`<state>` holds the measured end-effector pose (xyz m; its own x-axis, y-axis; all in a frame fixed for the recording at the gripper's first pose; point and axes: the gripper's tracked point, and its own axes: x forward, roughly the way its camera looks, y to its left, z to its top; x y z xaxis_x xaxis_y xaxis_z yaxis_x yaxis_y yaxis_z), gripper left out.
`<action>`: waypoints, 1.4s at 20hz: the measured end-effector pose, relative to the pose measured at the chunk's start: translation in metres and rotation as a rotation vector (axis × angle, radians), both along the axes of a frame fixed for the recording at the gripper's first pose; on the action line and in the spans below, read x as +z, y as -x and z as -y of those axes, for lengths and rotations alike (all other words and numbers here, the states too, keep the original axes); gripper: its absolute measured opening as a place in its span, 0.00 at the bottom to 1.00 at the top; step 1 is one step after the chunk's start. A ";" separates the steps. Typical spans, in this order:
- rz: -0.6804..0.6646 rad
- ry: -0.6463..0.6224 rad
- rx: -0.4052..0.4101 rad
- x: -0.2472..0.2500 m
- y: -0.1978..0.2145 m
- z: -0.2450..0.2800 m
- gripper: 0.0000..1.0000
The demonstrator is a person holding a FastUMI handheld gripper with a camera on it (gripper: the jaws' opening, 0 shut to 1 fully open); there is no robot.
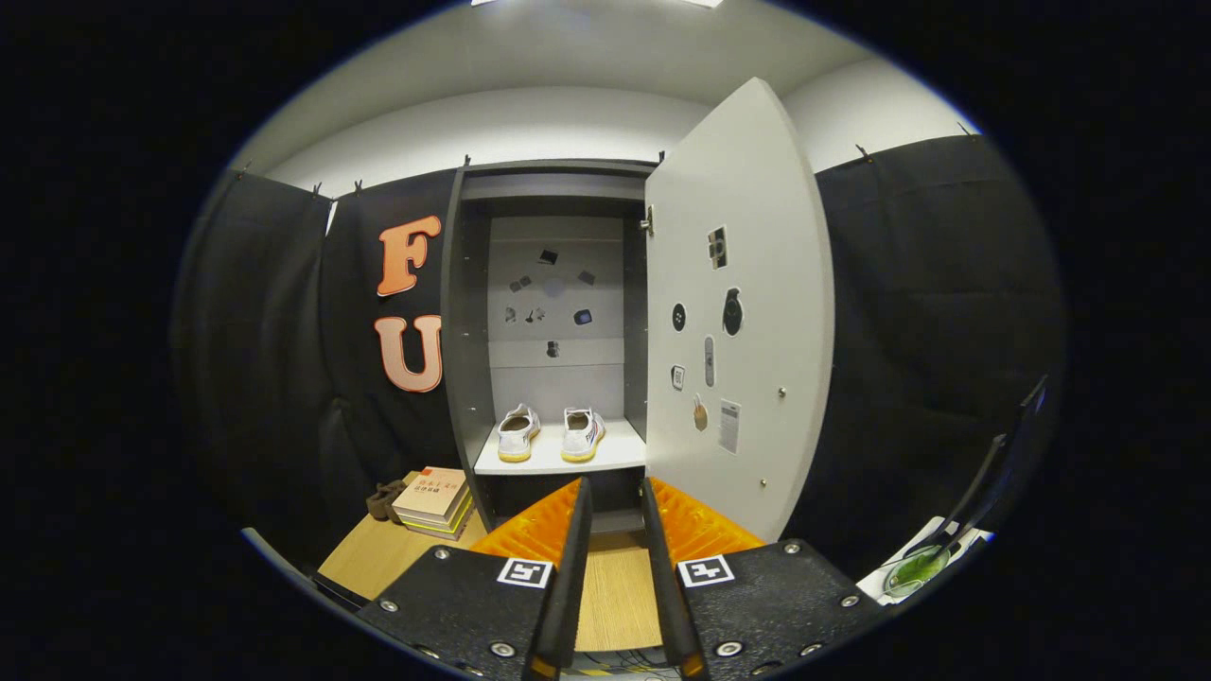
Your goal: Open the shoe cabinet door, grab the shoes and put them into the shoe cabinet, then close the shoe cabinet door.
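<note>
A tall grey shoe cabinet (468,312) stands against the black cloth wall, straight ahead of my gripper (615,492). Its door (747,312) is swung wide open to the right, its inner face dotted with small stickers. A pair of white shoes (549,433) with yellow soles sits side by side on the white shelf (615,454) inside, toes pointing inward. My gripper hangs back from the cabinet, below the shelf level, with its fingers apart and nothing between them.
A stack of books (433,501) lies on the wooden floor left of the cabinet, with a small brown thing (383,498) beside it. At the right, a white stand holds a green-tinted glass dish (916,567) and a dark slanted frame (993,473).
</note>
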<state>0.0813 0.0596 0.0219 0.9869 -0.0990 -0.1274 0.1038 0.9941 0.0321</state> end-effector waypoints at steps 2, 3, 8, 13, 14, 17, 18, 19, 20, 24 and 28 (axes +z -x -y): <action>-0.007 0.003 -0.026 -0.002 0.012 0.017 0.36; -0.008 0.008 -0.044 -0.003 0.017 0.028 0.38; -0.022 -0.003 -0.103 -0.008 0.027 0.079 0.42; -0.044 -0.015 -0.100 -0.020 0.013 0.126 0.47; -0.046 -0.019 -0.094 -0.023 0.007 0.135 0.47; -0.064 -0.046 -0.077 -0.037 -0.012 0.161 0.49; -0.070 -0.054 -0.066 -0.042 -0.020 0.166 0.50; -0.073 -0.061 -0.055 -0.045 -0.026 0.170 0.50; -0.075 -0.067 -0.039 -0.048 -0.032 0.172 0.51; -0.079 -0.088 0.024 -0.056 -0.052 0.173 0.53; -0.079 -0.092 0.064 -0.060 -0.066 0.172 0.55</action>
